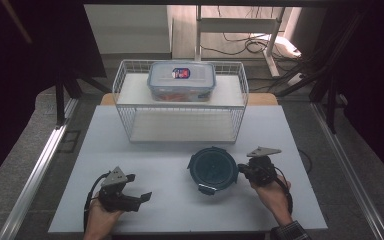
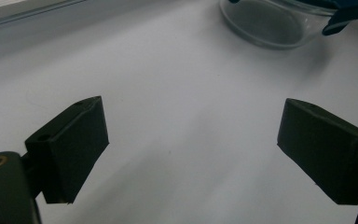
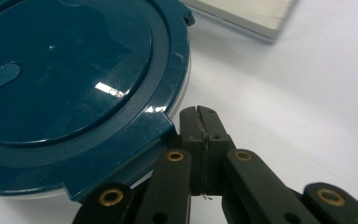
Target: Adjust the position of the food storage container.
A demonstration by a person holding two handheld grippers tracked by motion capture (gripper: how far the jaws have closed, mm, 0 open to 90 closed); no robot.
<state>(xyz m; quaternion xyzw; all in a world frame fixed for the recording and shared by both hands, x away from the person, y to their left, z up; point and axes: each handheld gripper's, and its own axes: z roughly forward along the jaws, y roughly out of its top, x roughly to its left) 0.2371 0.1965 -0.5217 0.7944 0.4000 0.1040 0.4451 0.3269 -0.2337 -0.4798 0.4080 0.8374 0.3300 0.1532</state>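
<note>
Here the right gripper (image 3: 200, 119), clenched, touches the lidded round container (image 1: 213, 169); the left gripper (image 1: 139, 198) is released.

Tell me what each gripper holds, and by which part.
Nothing is held. The left gripper is open over bare table; the right gripper is shut, empty, beside the round container's lid edge.

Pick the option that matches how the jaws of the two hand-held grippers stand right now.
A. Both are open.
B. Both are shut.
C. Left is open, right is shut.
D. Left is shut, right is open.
C: the left hand-held gripper has its jaws wide apart over the bare white table, while the right hand-held gripper has its jaws pressed together beside a side tab of the round blue-lidded container.
</note>
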